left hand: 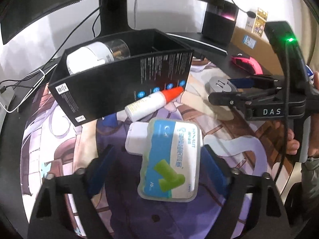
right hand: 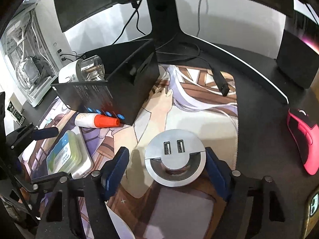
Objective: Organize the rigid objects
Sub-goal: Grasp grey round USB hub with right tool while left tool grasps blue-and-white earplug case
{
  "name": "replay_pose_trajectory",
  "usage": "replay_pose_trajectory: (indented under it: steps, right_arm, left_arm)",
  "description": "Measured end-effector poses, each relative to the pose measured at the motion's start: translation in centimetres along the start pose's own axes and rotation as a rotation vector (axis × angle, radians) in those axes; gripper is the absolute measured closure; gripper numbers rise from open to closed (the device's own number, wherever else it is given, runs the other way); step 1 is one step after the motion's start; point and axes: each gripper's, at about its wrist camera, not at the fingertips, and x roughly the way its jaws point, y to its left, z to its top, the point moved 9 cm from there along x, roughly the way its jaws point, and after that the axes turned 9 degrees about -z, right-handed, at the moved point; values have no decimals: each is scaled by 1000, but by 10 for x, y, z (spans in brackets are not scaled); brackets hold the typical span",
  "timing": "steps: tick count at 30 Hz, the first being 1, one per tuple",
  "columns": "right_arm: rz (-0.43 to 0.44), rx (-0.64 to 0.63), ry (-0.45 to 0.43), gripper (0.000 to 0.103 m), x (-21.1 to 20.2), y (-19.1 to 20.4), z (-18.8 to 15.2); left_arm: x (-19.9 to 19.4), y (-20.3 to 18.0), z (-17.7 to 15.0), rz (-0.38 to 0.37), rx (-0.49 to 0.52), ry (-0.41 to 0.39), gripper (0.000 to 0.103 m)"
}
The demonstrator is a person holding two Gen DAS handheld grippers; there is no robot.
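**Two pickups lined up beside the black box**

The black box (left hand: 119, 83) stands open on the printed mat (right hand: 191, 119), with a white bottle with a clear cap (right hand: 83, 71) already lying inside it. Against the box's front wall rests a small white bottle with an orange cap (left hand: 153, 103). Just in front of that lies the earplug case (left hand: 171, 159), partly on top of a white flat case (left hand: 135, 139).

The round silver USB hub (right hand: 173, 157) sits further to the right on the mat. I'd say sorting is under way, with most loose things not yet boxed.

The left gripper (left hand: 159, 159) has its jaws spread wide on either side of the earplug case, apparently not touching it. The right gripper (right hand: 167, 165) likewise has jaws spread around the hub; the right pad looks very close to its rim, but I cannot tell if it touches. Neither holds anything.

Next, each would probably need to settle lower and squeeze squarely before lifting toward the box.

A pink mouse (right hand: 303, 139) and the monitor stand (right hand: 163, 20) sit beyond on the dark surface (right hand: 259, 83).
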Motion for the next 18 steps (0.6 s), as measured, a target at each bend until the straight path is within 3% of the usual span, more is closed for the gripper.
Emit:
replay_pose_trajectory:
  steps: [2,6,11,18]
  right_arm:
    - [2,-17,2,42,-1,5,-1]
    - [34,-29,11,44,-5,16,-4]
    - [95,-48,15,45,-12,35,-8]
    - [115,-86,6,45,-22,55,-11]
  left_arm:
    - [-1,-1,-1,-12,-5,-1,30]
    - [-4,1,-1,-13,-6,-6,48]
    - [-11,13,-6,-10,-27,-8,48]
    - [-26,25,-9,-5,-41,-32,48]
